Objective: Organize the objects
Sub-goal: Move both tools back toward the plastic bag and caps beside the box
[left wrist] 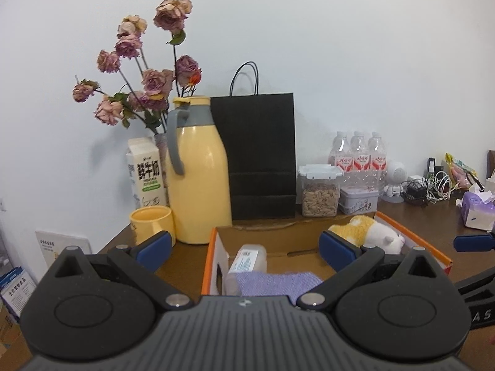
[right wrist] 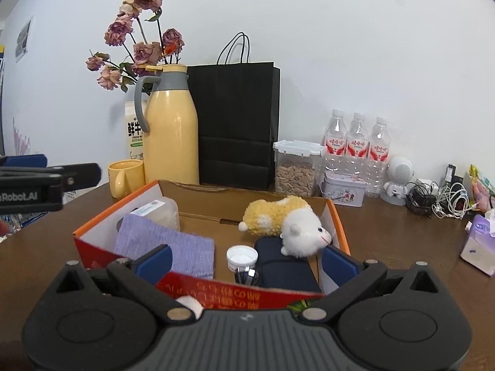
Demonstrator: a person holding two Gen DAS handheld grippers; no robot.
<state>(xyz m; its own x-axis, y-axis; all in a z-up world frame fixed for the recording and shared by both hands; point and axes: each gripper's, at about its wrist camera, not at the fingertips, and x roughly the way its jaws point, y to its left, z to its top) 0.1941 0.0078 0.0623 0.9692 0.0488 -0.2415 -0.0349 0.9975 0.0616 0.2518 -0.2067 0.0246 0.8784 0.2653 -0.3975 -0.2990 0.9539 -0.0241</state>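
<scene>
Fingers [left wrist: 335, 251] of the left gripper [left wrist: 246, 249], black with blue pads, are standing wide apart and gripping nothing, hovering over the near edge of the orange-rimmed cardboard box [left wrist: 213, 247]. Fingers [right wrist: 154, 261] of the right gripper [right wrist: 246, 261] are likewise spreading wide with nothing between them, hanging just above the box's red printed front wall [right wrist: 235, 293].

Inside the box, a folded lilac knitted cloth [right wrist: 167, 245] is leaning against a translucent plastic bottle with a pale label [right wrist: 157, 211] at the left side. A small white screw cap on a dark vial [right wrist: 242, 256] is sitting in the middle, just beside a dark navy pouch [right wrist: 287, 270]. A yellow-and-white plush sheep [right wrist: 287, 221] is lying partly on that pouch, toward the right wall.

Behind the box, on the brown wooden surface [right wrist: 402, 247], a yellow mug [right wrist: 126, 177] is standing next to a tall yellow thermos jug with a grey handle [right wrist: 171, 130]. A white milk carton [left wrist: 144, 173] and a bunch of dried pink roses [left wrist: 145, 61] are sitting behind the jug. A black paper bag with cord handles [right wrist: 235, 123] is standing upright to the right, then a clear clip-lid container of seeds [right wrist: 295, 167], a small printed tin [right wrist: 343, 190], three shrink-wrapped water bottles [right wrist: 357, 145], a white round-headed robot figure [right wrist: 397, 179], tangled cables [right wrist: 439, 198] and a purple tissue pack [right wrist: 478, 244].
</scene>
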